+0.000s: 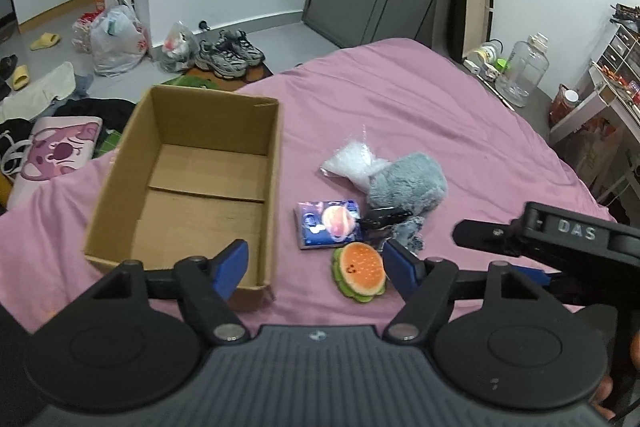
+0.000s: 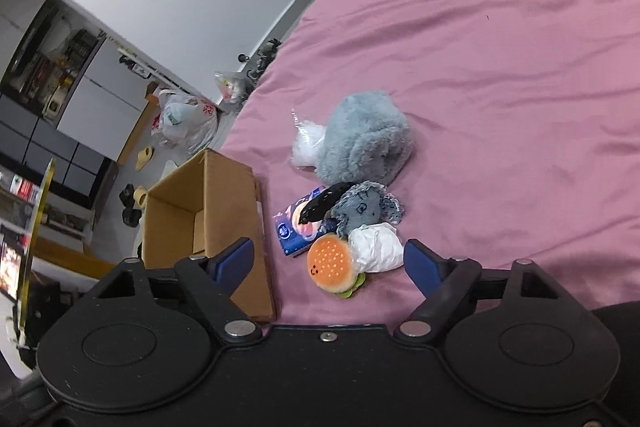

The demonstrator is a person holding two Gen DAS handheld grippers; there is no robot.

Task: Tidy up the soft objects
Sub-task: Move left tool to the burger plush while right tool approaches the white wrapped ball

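Soft toys sit clustered on the pink bed (image 1: 420,99) just right of the cardboard box (image 1: 188,183), which has nothing in it yet, so you're at the very first pick. Your left tool (image 1: 316,263) hangs with jaws apart, gripping nothing, above the box's near corner and the burger plush (image 1: 360,273). Your right tool (image 2: 330,261) is likewise unclenched and unladen, the burger plush and a white wad (image 2: 378,247) framed between its blue pads. Next, I'd say: drop onto one toy, squeeze gently, and carry it left into the box.
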